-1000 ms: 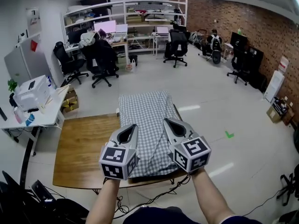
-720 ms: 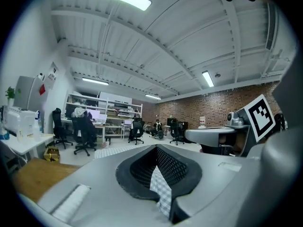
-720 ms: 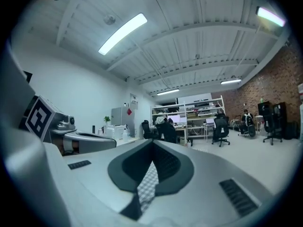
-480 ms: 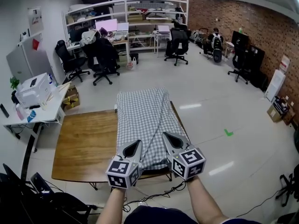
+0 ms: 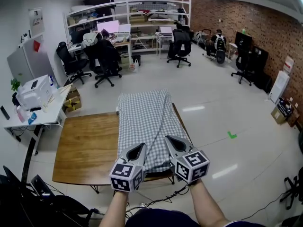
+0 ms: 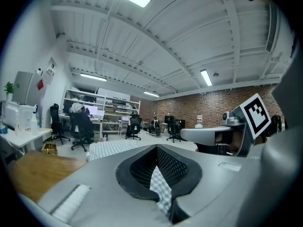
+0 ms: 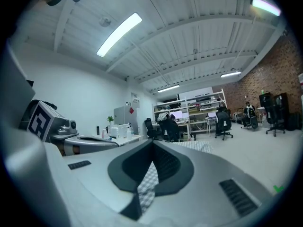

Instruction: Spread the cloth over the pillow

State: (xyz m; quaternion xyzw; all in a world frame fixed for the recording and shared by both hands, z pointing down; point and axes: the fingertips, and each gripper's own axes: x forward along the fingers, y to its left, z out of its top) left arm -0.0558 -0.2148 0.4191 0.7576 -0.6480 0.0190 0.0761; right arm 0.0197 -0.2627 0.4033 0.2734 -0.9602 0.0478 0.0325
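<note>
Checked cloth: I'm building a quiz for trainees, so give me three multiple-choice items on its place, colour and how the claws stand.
1. Where does the checked cloth lie? A. on the floor; B. on the wooden table, right side; C. on a chair.
2. Its colour? A. grey-and-white check; B. plain red; C. yellow stripes.
3. How do the left claw and right claw stand? A. both wide open; B. both shut on the cloth; C. only the left shut.
B: seen in the head view. A: checks show in every view. B: each gripper view shows cloth pinched.
</note>
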